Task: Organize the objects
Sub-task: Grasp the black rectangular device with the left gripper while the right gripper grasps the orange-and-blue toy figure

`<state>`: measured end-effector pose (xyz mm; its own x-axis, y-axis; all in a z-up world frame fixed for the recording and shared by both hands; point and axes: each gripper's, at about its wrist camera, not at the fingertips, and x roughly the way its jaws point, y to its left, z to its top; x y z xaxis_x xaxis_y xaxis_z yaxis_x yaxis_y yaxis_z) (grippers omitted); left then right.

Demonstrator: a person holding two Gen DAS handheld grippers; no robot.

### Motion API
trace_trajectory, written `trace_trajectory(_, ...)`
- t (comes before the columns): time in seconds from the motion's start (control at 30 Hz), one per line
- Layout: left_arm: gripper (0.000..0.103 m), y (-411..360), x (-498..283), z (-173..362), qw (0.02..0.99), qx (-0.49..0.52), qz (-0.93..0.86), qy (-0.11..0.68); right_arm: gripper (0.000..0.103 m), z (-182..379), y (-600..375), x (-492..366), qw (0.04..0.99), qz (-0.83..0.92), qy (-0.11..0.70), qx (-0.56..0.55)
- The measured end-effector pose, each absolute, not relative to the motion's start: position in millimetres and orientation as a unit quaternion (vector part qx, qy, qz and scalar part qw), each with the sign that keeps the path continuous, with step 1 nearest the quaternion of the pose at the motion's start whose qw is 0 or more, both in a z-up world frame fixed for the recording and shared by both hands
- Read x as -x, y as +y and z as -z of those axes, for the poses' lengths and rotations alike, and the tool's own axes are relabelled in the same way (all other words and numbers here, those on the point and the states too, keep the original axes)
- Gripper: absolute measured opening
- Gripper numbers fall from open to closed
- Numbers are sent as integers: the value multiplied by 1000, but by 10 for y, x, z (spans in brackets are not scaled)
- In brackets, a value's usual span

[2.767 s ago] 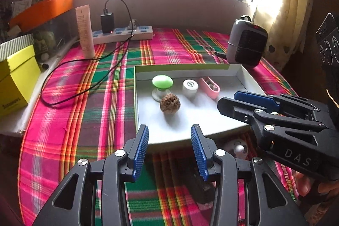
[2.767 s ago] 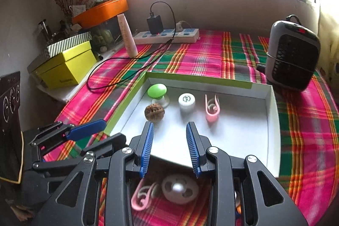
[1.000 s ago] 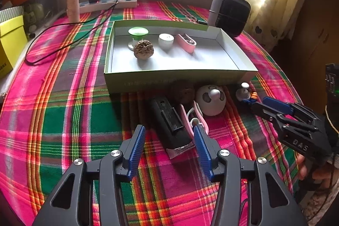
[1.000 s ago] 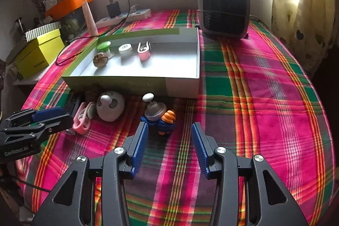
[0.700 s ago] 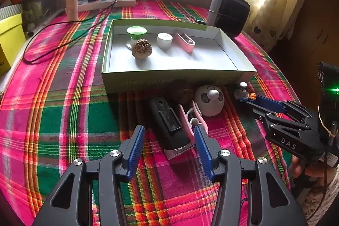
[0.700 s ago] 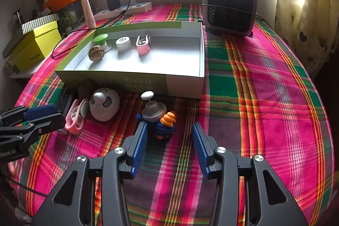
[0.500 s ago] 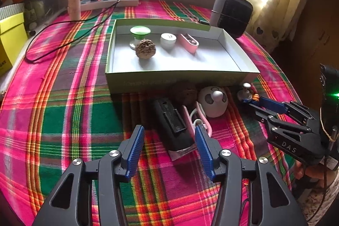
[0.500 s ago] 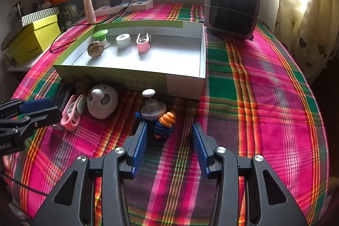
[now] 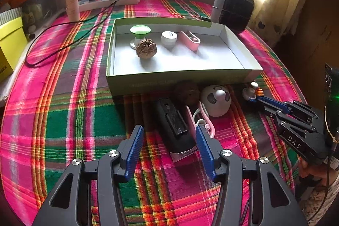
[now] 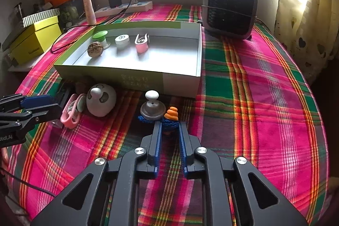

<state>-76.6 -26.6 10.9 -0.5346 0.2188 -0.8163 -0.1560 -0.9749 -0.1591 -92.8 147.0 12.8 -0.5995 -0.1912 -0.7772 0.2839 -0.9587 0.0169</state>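
Ahead of both my grippers, a plaid tablecloth [image 10: 264,82] carries a shallow green-and-white box [image 10: 131,75] holding a green-capped piece [image 10: 100,35], a walnut [image 10: 95,49], a white cap [image 10: 122,40] and a pink clip [image 10: 141,43]. Just beyond my left gripper [image 9: 168,142], whose jaws are opening with nothing between them, lie a black device [image 9: 172,122] and a second pink clip [image 9: 201,118], a white panda-faced ball [image 9: 216,100] behind them. My right gripper [image 10: 169,130] is clamped on a small blue-and-orange toy [image 10: 170,120] at its fingertips, beside a grey knob [image 10: 153,108].
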Motion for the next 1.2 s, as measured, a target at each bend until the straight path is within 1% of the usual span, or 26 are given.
trace_trajectory(0.13, 50, -366, 784, -107, 97, 477, -873, -39, 16, -135, 1465, 918, 136, 893, 53, -426)
trace_trajectory(0.4, 50, -425, 791, -121, 84, 475, -875, -24, 16, -160, 1463, 898, 146, 893, 46, -424)
trace_trajectory(0.67, 50, -343, 841, -26, 81, 487, -870, -15, 16, -165, 1461, 883, 148, 892, 45, -426)
trace_trajectory(1.07, 50, -310, 888, -18, 68, 475, -877, -1, 16, -131, 1503, 919, 148, 890, 34, -430)
trace_trajectory(1.17, 47, -317, 895, -17, 65, 473, -879, -3, 16, -131, 1507, 917, 149, 890, 33, -430)
trace_trajectory(1.2, 44, -322, 898, -17, 64, 473, -879, -3, 16, -130, 1509, 917, 149, 890, 33, -430)
